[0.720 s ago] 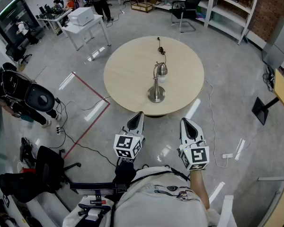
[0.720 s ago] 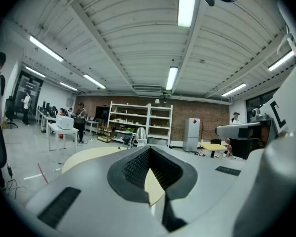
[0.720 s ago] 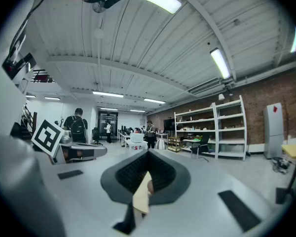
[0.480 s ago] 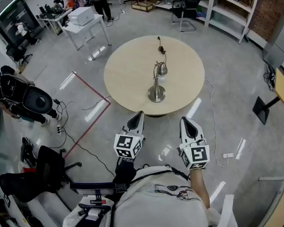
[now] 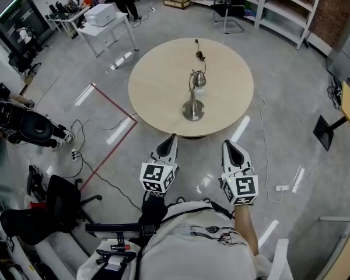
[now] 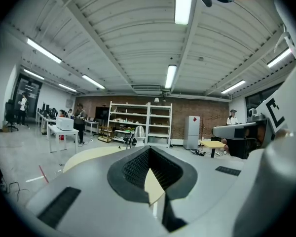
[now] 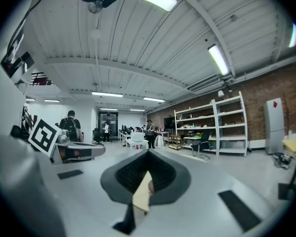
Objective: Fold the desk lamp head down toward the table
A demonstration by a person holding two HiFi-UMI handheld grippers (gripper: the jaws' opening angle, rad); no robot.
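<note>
Chrome desk lamp (image 5: 193, 101) stands upright on the round bench (image 5: 157, 89), head (image 5: 199, 80) drooping; left gripper (image 5: 171, 140) and right gripper (image 5: 229, 149) fingers closed, empty.

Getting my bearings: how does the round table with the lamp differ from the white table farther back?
The round table is tan; the white table is rectangular. The round table carries a metal lamp; the white table carries a white box. Both stand on grey floor.
</note>
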